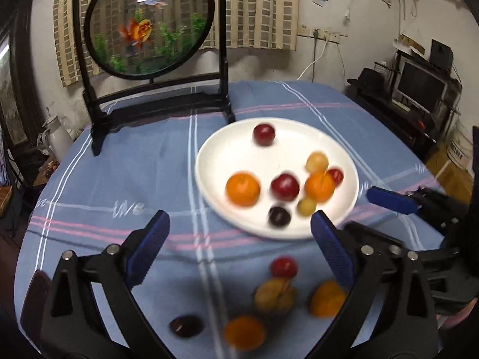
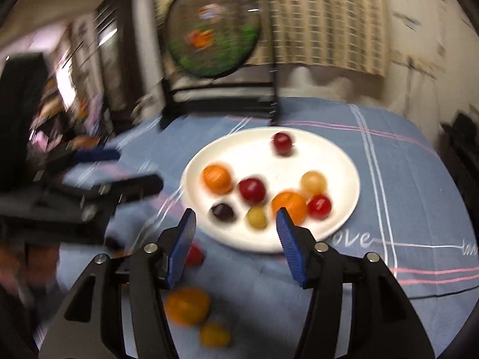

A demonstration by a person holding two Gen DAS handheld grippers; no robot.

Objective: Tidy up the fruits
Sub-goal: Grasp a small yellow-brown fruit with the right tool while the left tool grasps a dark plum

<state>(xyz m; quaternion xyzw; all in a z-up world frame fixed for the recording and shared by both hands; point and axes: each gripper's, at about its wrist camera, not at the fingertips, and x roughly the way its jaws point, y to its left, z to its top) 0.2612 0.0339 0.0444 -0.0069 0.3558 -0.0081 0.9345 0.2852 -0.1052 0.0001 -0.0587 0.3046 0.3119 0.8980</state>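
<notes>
A white plate (image 1: 227,149) (image 2: 335,155) on the blue tablecloth holds several fruits: oranges (image 1: 242,189), red plums (image 1: 285,187), yellow plums (image 1: 316,161) and a dark plum (image 1: 279,216). More fruits lie loose on the cloth in front of the plate: a red plum (image 1: 283,266), a yellow one (image 1: 274,294), two oranges (image 1: 327,298) (image 1: 244,332) and a dark plum (image 1: 185,325). My left gripper (image 1: 239,233) is open and empty above the loose fruits. My right gripper (image 2: 236,233) is open and empty at the plate's near edge, with an orange (image 2: 187,305) below it.
A black-framed round goldfish screen (image 1: 149,24) stands on the table behind the plate. The right gripper's blue finger (image 1: 392,200) shows at the right of the left wrist view; the left gripper (image 2: 98,179) shows at the left of the right wrist view. Furniture surrounds the table.
</notes>
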